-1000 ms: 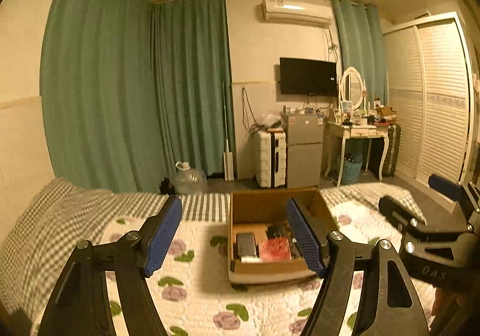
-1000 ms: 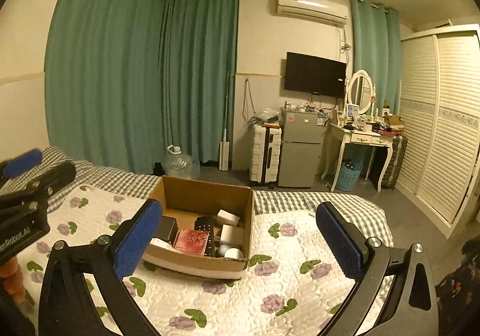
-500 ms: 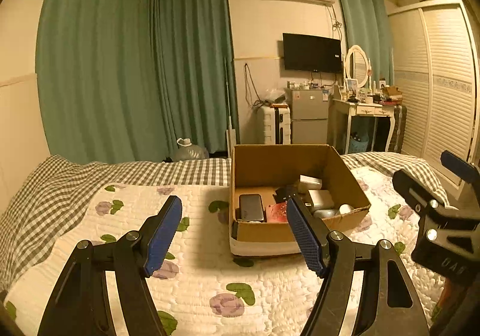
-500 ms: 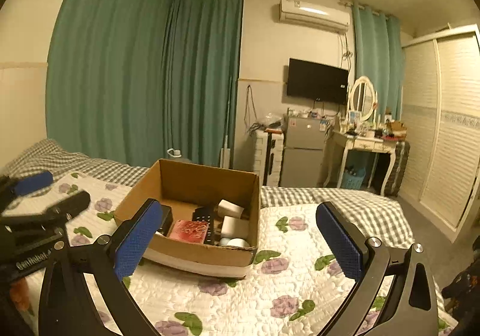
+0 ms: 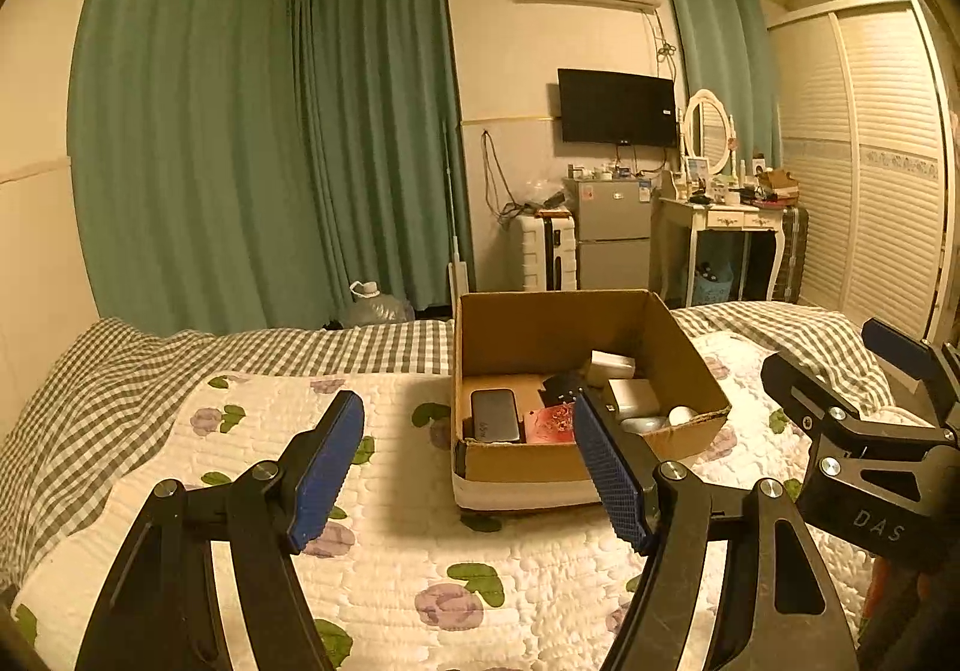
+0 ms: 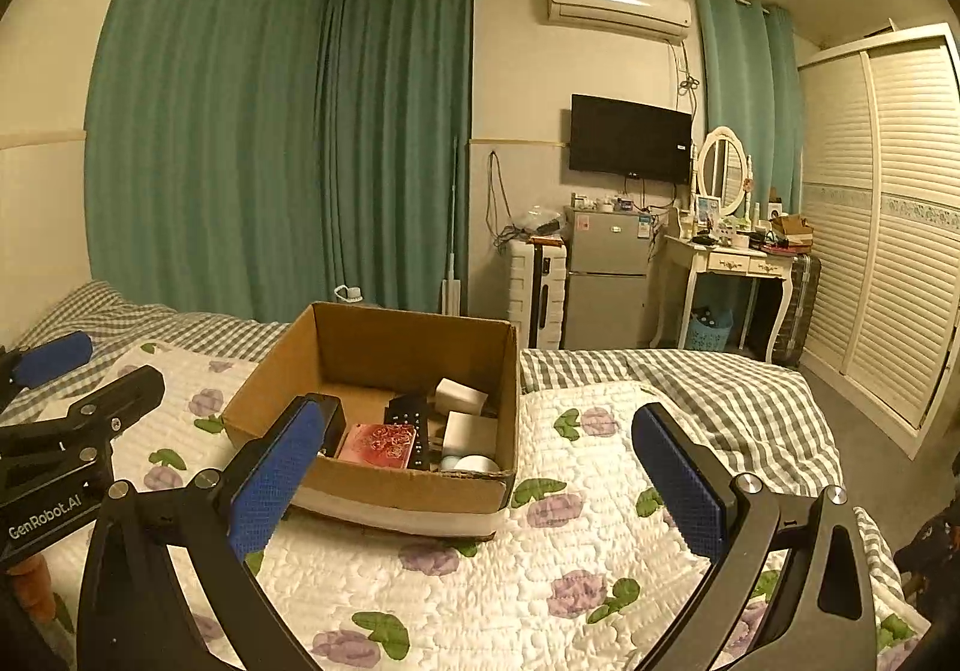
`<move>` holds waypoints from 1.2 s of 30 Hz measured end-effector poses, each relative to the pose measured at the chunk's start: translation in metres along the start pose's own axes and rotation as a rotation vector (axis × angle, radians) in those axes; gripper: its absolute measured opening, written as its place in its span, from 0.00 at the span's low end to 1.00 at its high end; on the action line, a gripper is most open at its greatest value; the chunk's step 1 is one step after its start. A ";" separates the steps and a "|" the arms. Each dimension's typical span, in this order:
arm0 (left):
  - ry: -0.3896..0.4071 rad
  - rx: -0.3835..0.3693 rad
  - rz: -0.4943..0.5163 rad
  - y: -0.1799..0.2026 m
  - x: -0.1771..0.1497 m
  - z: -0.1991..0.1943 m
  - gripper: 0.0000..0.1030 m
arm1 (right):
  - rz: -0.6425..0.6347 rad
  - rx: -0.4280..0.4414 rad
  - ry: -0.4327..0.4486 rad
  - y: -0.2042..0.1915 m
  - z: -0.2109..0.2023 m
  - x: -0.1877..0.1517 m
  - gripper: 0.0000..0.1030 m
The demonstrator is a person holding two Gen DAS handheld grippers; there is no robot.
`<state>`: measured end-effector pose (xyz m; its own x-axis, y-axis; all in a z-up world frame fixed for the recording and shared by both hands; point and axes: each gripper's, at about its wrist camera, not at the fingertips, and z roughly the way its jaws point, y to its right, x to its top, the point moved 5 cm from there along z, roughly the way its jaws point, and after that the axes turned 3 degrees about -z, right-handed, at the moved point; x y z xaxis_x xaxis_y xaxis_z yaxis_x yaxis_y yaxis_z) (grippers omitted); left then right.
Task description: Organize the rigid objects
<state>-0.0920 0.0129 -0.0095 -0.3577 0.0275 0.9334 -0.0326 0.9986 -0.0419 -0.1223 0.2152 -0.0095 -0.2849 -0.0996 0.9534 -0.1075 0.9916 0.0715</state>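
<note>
An open cardboard box (image 5: 540, 329) stands on the floral quilt; it also shows in the right wrist view (image 6: 384, 341). Inside lie a black phone-like slab (image 5: 494, 414), a red patterned box (image 6: 379, 442), a black remote (image 6: 408, 416), white boxes (image 6: 461, 396) and a round white item (image 6: 475, 464). My left gripper (image 5: 471, 467) is open and empty, hovering above the quilt in front of the box's left corner. My right gripper (image 6: 474, 476) is open and empty, in front of the box's right corner. Each gripper shows at the edge of the other's view.
The bed has a checked blanket (image 5: 120, 371) on the far side. Beyond it stand green curtains (image 5: 270, 131), a water jug (image 5: 375, 305), a white suitcase (image 5: 543, 251), a small fridge (image 5: 612, 233), a vanity table (image 5: 726, 221) and a louvred wardrobe (image 5: 876, 161).
Both grippers came lower and closer to the box, which now looks larger. Both stayed open and empty.
</note>
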 end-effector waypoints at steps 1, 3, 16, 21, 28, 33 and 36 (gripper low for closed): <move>-0.001 -0.003 -0.001 0.000 0.000 0.001 0.73 | 0.002 -0.002 -0.001 -0.001 0.000 0.001 1.00; -0.001 -0.015 -0.007 0.000 -0.001 0.001 0.73 | 0.003 -0.003 -0.005 -0.002 0.002 0.001 1.00; -0.015 -0.037 -0.033 -0.001 0.000 0.001 0.73 | 0.008 -0.012 -0.019 -0.001 0.004 0.000 1.00; -0.025 -0.045 -0.034 0.000 -0.002 0.003 0.73 | 0.004 -0.017 -0.022 -0.001 0.005 -0.001 1.00; -0.032 -0.049 -0.034 0.000 -0.004 0.003 0.73 | 0.006 -0.015 -0.028 0.000 0.005 -0.001 1.00; -0.036 -0.048 -0.034 0.001 -0.004 0.004 0.73 | 0.007 -0.016 -0.028 0.000 0.004 -0.001 1.00; -0.034 -0.047 -0.030 0.001 -0.004 0.004 0.73 | 0.007 -0.017 -0.029 0.000 0.004 -0.001 1.00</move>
<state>-0.0947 0.0133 -0.0149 -0.3891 -0.0035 0.9212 -0.0006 1.0000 0.0035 -0.1260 0.2153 -0.0117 -0.3128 -0.0950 0.9451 -0.0895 0.9935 0.0702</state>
